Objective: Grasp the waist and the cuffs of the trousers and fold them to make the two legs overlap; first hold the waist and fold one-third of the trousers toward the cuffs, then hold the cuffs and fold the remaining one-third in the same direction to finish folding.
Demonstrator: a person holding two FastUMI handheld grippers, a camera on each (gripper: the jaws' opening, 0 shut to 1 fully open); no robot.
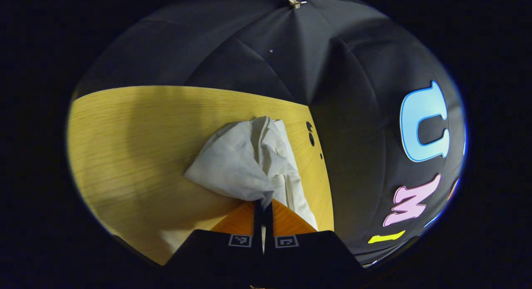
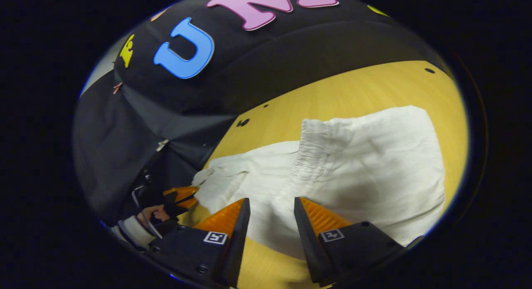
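In the left gripper view, the left gripper [image 1: 263, 206] has its fingers pressed together on a bunched fold of the white trousers [image 1: 249, 164] — the cloth rises from the pinch in a crumpled peak near the far right corner of the wooden table [image 1: 137, 147], close to a few small holes [image 1: 310, 135] in the tabletop.

In the right gripper view, the right gripper [image 2: 272, 212] is spread wide, its fingers over the near edge of the trousers [image 2: 365, 176] with nothing between them. The trousers lie flat on the table [image 2: 374, 89], the gathered waistband [image 2: 309, 147] running across the middle of the cloth. At the table's left edge the left gripper [image 2: 183, 197] grips the trousers' end — a hand [image 2: 151, 214] and pale sleeve [image 2: 133, 230] behind it.
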